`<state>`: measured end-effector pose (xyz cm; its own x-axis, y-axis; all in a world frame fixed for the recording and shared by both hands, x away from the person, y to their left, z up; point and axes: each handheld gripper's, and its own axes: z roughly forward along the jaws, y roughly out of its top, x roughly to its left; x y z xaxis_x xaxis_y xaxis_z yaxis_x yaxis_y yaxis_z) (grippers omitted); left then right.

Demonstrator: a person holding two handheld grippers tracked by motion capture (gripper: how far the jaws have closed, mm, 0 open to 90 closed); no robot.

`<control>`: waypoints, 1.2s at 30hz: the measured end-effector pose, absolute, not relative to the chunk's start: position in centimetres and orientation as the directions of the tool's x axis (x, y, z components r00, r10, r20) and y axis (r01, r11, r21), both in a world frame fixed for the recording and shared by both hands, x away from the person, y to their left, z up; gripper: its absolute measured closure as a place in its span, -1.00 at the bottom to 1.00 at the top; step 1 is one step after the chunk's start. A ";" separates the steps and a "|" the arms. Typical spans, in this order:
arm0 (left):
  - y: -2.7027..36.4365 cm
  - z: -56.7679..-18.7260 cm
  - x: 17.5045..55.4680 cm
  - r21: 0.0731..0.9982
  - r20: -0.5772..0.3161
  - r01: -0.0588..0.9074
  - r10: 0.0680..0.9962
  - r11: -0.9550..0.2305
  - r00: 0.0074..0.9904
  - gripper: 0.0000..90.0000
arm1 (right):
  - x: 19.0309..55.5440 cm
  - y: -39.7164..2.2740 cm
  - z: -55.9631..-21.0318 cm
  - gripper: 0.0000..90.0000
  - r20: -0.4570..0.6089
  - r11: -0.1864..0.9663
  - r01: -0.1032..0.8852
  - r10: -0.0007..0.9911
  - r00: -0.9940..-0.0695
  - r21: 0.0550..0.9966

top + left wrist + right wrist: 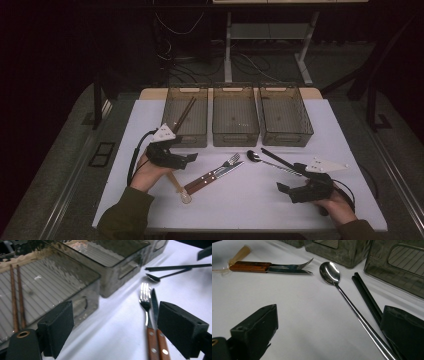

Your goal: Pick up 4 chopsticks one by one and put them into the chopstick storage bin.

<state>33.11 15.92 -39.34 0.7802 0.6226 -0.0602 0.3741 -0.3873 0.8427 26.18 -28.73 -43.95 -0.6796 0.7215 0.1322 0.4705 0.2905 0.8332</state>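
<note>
Three bins at worktop's far edge, wooden chopsticks in leftmost | your left gripper fingers released, empty, angled at fork and knife | right gripper fingers spread, straddling spoon, black chopsticks.

The room is dim and the far floor nearly black, while the white tabletop takes soft light from above. Glare streaks the spoon bowl. Both gripper views blur softly; the near tongs look unfocused.
</note>
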 end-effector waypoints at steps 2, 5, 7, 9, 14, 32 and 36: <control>15.8 -39.7 32.5 0.840 -0.054 0.371 0.618 -0.397 0.784 -0.72 | 26.1 -28.8 -43.9 -0.96 0.132 0.291 0.471 0.723 -0.678 0.833; 15.8 -40.4 31.5 0.835 -0.044 0.364 0.609 -0.414 0.792 -0.76 | 26.1 -28.8 -43.9 -0.96 0.130 0.290 0.469 0.724 -0.678 0.834; 15.8 -40.8 30.8 0.830 -0.027 0.355 0.603 -0.431 0.797 -0.79 | 26.1 -28.9 -43.9 -0.96 0.125 0.297 0.466 0.720 -0.683 0.833; 15.9 -41.1 30.3 0.830 -0.025 0.348 0.593 -0.436 0.805 -0.82 | 26.1 -28.8 -43.8 -0.96 0.132 0.289 0.468 0.720 -0.681 0.835; 16.4 -41.5 29.2 0.830 -0.037 0.349 0.582 -0.435 0.813 -0.90 | 26.0 -28.6 -43.9 -0.96 0.124 0.303 0.462 0.712 -0.691 0.833; 17.1 -44.0 26.3 0.831 -0.120 0.371 0.517 -0.415 0.847 -1.00 | 25.8 -29.4 -43.8 -0.96 0.125 0.300 0.472 0.724 -0.679 0.829; 17.2 -43.7 26.5 0.845 -0.113 0.355 0.515 -0.401 0.850 -1.00 | 25.9 -29.7 -43.7 -0.96 0.153 0.278 0.501 0.736 -0.659 0.819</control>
<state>26.48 17.21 -43.74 0.8499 0.5147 -0.1132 0.3551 -0.4006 0.8446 25.88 -29.75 -43.71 -0.6589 0.7364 0.1534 0.5014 0.2780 0.8193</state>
